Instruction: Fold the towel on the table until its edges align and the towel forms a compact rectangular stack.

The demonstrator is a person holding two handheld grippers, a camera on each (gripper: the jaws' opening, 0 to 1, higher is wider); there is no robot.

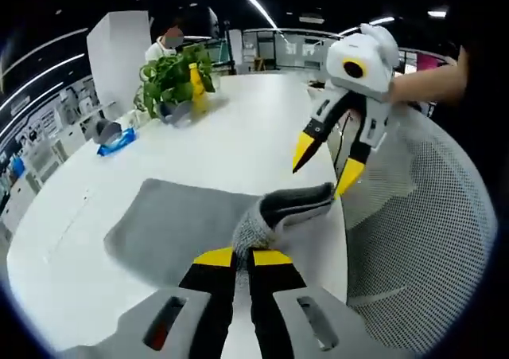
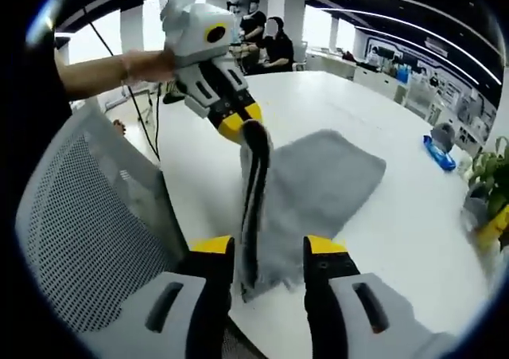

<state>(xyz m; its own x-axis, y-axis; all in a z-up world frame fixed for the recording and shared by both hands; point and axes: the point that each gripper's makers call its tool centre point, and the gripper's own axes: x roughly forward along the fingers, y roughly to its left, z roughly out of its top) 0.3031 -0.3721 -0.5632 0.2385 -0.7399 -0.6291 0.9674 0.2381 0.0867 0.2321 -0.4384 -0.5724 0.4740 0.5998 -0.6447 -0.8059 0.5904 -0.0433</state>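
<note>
Grey towel [image 1: 179, 228]: lower centre of left gripper view, spread on white table [image 1: 238, 136], one corner lifted.
Left gripper [image 1: 242, 257]: jaws closed on that corner.
Right gripper [image 2: 269, 251]: jaws apart, towel edge between, nothing gripped.
Advice: close right on the hanging edge, carry both corners level across to far edge, w/ edges matched.

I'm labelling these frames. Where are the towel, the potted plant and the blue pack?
towel [image 2: 334, 184], right gripper view, flat grey part on the table.
potted plant [image 1: 171, 76], left gripper view, green leaves.
blue pack [image 1: 118, 142], left gripper view, its middle.
</note>
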